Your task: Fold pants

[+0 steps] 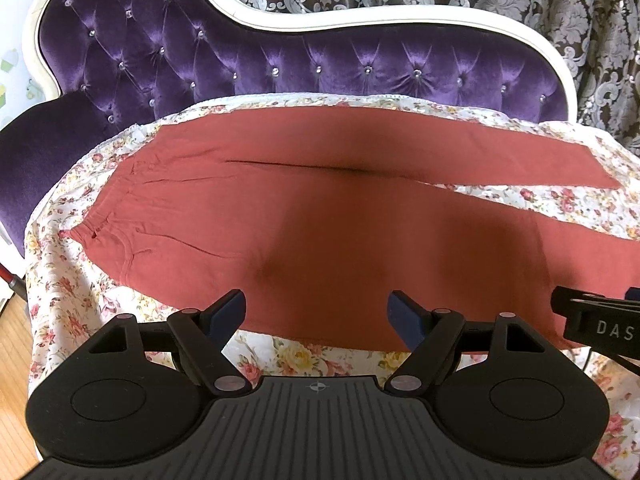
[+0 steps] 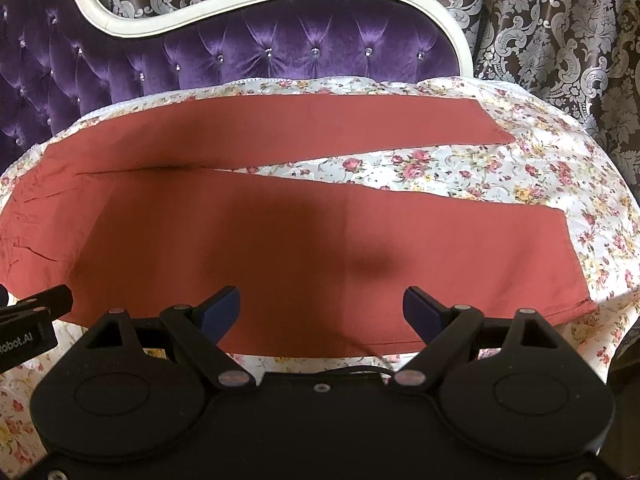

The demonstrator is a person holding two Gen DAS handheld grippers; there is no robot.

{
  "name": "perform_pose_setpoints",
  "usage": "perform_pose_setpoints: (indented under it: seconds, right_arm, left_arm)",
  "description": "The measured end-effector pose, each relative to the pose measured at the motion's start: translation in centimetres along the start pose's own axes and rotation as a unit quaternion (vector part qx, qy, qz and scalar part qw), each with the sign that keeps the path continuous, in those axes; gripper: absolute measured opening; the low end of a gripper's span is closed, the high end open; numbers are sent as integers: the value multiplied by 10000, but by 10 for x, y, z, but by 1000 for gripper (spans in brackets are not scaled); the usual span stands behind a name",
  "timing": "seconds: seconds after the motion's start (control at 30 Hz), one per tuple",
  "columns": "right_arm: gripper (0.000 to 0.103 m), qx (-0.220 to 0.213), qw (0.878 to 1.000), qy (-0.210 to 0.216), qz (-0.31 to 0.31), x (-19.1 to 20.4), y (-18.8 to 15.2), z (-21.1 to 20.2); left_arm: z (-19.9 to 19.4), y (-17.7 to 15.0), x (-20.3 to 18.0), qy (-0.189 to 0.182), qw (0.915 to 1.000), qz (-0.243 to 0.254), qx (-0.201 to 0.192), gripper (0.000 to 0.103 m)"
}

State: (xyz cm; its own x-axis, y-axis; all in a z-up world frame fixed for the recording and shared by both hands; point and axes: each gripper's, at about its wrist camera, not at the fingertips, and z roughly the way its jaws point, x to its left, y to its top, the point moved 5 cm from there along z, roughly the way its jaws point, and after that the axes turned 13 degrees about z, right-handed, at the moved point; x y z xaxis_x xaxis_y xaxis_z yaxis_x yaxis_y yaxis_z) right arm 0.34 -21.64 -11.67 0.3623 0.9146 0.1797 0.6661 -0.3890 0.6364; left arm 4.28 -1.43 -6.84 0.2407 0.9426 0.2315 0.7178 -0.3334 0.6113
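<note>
Rust-red pants (image 1: 320, 216) lie flat on a floral sheet (image 1: 280, 354), waistband at the left, both legs spread apart toward the right; they also show in the right wrist view (image 2: 320, 248). My left gripper (image 1: 318, 314) is open and empty, above the near edge of the pants by the thigh. My right gripper (image 2: 322, 312) is open and empty, above the near edge of the closer leg. The right gripper's side shows at the edge of the left wrist view (image 1: 600, 320), and the left gripper shows in the right wrist view (image 2: 28, 320).
The sheet (image 2: 520, 160) covers the seat of a purple tufted sofa (image 1: 280, 56) with a white frame. A patterned grey curtain (image 2: 560, 40) hangs behind. Wooden floor (image 1: 12, 360) shows at the lower left.
</note>
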Motion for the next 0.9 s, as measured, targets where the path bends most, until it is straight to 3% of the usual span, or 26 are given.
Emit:
perform_pose_setpoints:
  seconds: [0.9]
  right_arm:
    - [89,20,9986,261,-459,35,-11,2]
  left_arm:
    - [5,-7,15,250,9996,-35,117,77]
